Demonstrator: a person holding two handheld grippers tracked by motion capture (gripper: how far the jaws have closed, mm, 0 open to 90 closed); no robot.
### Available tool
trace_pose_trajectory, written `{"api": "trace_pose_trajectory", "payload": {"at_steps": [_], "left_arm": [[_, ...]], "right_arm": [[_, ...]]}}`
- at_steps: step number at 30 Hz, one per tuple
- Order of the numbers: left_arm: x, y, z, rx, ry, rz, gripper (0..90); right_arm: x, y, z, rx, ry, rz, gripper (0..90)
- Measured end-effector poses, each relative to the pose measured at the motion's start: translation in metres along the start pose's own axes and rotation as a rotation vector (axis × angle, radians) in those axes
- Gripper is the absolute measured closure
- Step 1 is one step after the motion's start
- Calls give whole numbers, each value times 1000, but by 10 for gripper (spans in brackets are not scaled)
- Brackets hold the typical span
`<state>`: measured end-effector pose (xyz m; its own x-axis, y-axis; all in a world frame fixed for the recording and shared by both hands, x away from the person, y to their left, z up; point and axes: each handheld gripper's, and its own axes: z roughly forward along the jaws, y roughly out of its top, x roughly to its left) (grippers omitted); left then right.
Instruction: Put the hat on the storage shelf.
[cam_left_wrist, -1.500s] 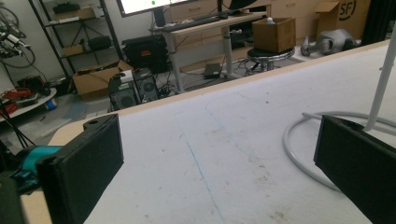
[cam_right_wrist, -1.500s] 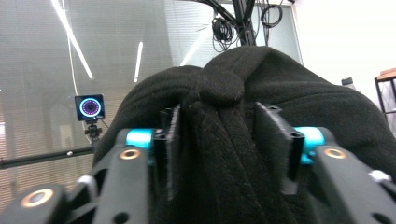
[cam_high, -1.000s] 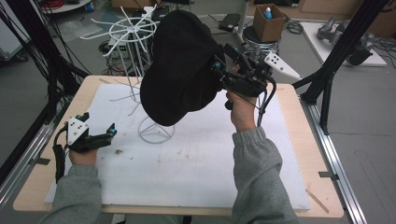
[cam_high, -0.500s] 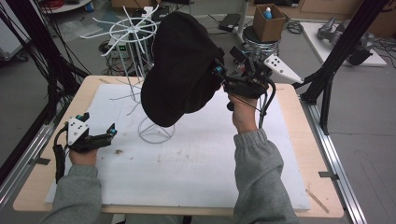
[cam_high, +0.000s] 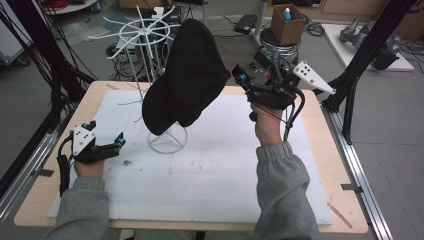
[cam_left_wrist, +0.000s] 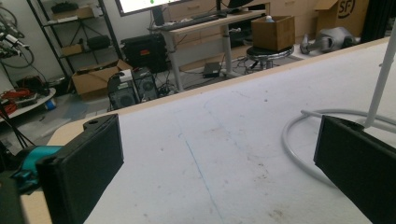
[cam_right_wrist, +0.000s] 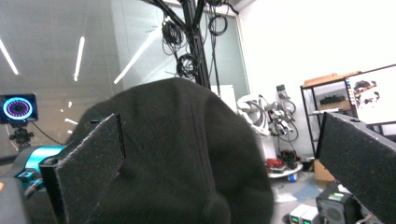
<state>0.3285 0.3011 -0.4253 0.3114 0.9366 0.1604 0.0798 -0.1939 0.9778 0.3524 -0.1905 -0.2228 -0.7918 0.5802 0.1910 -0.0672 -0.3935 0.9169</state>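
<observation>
A black knit hat (cam_high: 187, 80) hangs over a white wire rack (cam_high: 145, 30), whose ring base (cam_high: 167, 142) stands on the white mat. My right gripper (cam_high: 248, 67) is raised just right of the hat and open. Its jaws have just been opening, and nothing is pressed between them. In the right gripper view the hat (cam_right_wrist: 187, 154) bulges close ahead of the wide-spread jaws of the right gripper (cam_right_wrist: 219, 126). My left gripper (cam_high: 106, 135) rests low on the mat at the left, open and empty. Beyond the left gripper (cam_left_wrist: 219, 135) lies the ring base (cam_left_wrist: 299, 121).
The white mat (cam_high: 215, 165) covers most of the wooden table (cam_high: 325, 130). Thin wire arms (cam_high: 127, 102) stick out left of the rack's pole. A cardboard box (cam_high: 287, 22) sits on a stool behind the table. Black frame posts (cam_high: 360, 75) rise at the right.
The right gripper's jaws have spread and come off the hat's right edge. The hat has settled slightly to the left on the rack. The left gripper has stayed put.
</observation>
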Motion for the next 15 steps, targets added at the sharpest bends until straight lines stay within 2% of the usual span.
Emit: {"api": "trace_pose_trajectory", "payload": {"at_steps": [15], "left_arm": [[-1,-1,0,8,-5,5,17]], "right_arm": [[-9,-6,-22,13,-42,11,5]]}}
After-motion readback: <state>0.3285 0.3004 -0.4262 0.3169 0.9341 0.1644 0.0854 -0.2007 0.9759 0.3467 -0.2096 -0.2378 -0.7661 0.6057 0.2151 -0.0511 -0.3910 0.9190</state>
